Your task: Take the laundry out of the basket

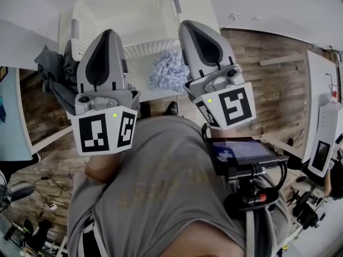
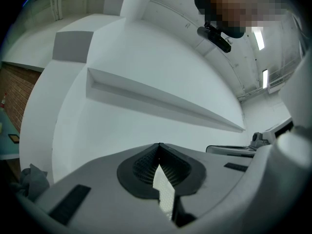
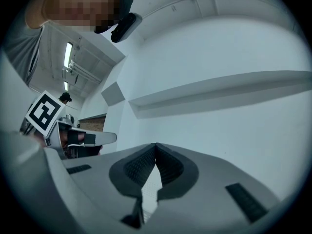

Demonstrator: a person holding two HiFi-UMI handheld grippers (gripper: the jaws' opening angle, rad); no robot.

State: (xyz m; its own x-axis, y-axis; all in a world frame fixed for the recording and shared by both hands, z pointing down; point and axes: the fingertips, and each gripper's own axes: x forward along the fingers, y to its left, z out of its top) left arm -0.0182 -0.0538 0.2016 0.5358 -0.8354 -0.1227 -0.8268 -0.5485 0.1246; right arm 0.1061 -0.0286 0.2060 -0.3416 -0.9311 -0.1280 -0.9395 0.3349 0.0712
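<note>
Two laundry pieces lie outside the one white basket (image 1: 128, 15): a blue-white cloth (image 1: 169, 71) just in front of it and a grey garment (image 1: 52, 73) at its left. The left gripper (image 2: 158, 147) and right gripper (image 3: 156, 146) have their fingers (image 2: 141, 168) clenched tip to tip, grasping nothing.

Basket (image 1: 147, 16) cut by top edge, gray garment (image 1: 52, 71) partly behind left gripper (image 1: 109, 36)

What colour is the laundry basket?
The laundry basket is white, with perforated walls; the head view shows it best.
</note>
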